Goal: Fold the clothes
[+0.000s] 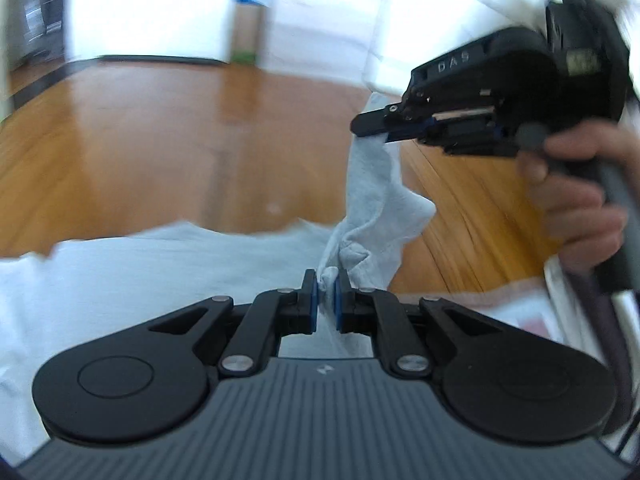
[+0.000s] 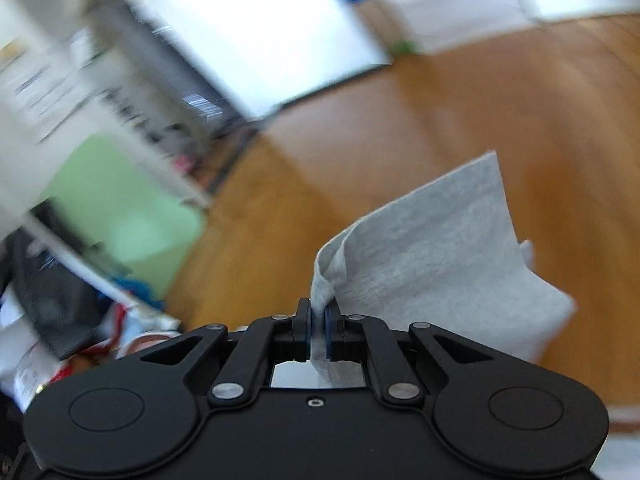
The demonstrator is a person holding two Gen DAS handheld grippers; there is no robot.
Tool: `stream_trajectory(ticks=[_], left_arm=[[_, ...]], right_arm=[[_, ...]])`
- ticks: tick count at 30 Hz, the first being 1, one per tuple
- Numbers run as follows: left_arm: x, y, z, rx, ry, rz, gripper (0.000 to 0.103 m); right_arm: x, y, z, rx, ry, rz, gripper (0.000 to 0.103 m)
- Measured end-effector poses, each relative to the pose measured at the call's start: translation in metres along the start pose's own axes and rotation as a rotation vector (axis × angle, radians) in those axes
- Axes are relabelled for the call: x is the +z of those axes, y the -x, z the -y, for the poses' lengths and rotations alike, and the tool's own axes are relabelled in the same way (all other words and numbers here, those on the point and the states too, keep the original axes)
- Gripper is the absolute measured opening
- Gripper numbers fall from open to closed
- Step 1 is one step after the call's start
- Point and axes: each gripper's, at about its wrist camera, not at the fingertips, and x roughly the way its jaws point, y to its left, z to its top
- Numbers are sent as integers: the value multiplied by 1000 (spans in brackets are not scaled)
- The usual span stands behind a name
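Note:
A light grey garment is lifted off the wooden floor between both grippers. My left gripper is shut on a bunched fold of it, and the cloth spreads away to the left below. In the left wrist view my right gripper is at the upper right, held by a hand, shut on another part of the same cloth, which hangs down from its tips. In the right wrist view my right gripper pinches the grey garment, and a flap stands up to the right.
Wooden floor lies beneath, with white walls and a cardboard box at the back. In the right wrist view a shelf unit, a green mat and a cluttered pile are at the left.

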Motion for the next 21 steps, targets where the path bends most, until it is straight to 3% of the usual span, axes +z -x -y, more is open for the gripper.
stream_trajectory(ticks=[4, 7, 9, 11, 13, 15, 17, 21], left_arm=[[-18, 52, -73, 161, 162, 74, 7], [-55, 61, -127, 308, 348, 63, 9], [-83, 39, -166, 347, 444, -50, 9], [-111, 22, -203, 363, 564, -147, 9], [-125, 30, -228, 288, 718, -129, 10], [-133, 40, -244, 228, 820, -104, 11], [-134, 42, -242, 234, 804, -144, 10], [-133, 45, -246, 209, 845, -186, 10]], right_arm=[[-6, -67, -100, 164, 158, -88, 9], [-46, -126, -159, 170, 277, -184, 9], [-76, -169, -188, 122, 347, -237, 21], [-113, -198, -189, 21, 379, -305, 45], [-138, -200, -177, -19, 368, -339, 45], [-159, -178, -151, -5, 287, -355, 45], [-174, -147, -126, -11, 237, -351, 45], [-205, -75, -90, -97, 304, -291, 46]])
